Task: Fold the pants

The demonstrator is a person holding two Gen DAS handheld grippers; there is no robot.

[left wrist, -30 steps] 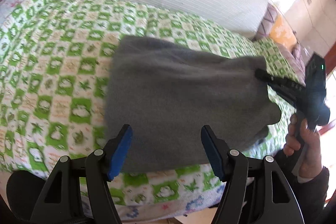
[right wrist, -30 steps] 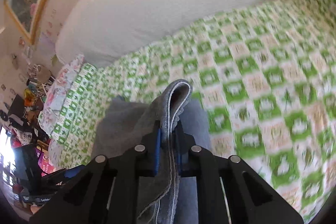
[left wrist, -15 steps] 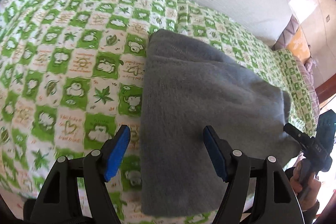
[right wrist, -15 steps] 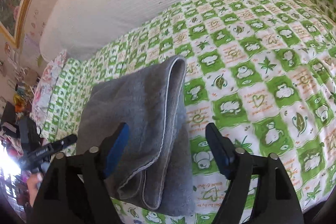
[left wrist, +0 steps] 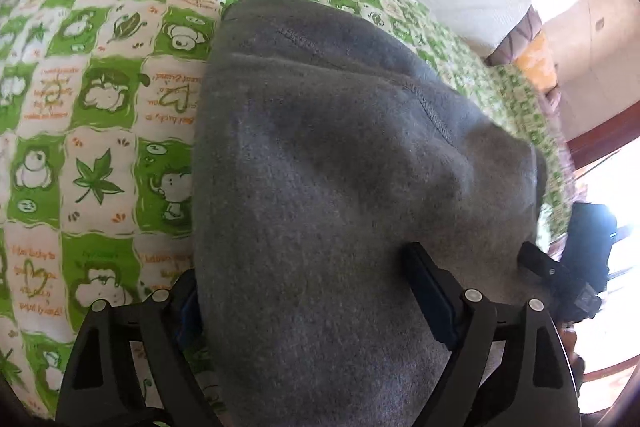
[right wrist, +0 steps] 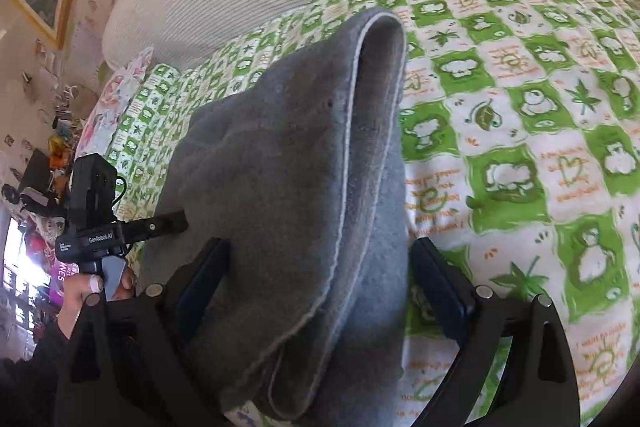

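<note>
both hand-held grippers, left (left wrist: 308,291) and right (right wrist: 320,283), are gaping wide, gripping nothing; you're straddling soft, floppy pants (left wrist: 360,167), so pinch the layered lower-frame edge.

The folded grey pants (left wrist: 344,187) fill the centre, lying on the green-and-white checked bedspread (left wrist: 92,115). The left gripper (left wrist: 308,291) straddles their near edge at 6 o'clock, jaws spread wide. The right gripper (left wrist: 560,271) sits at 4 o'clock.
</note>
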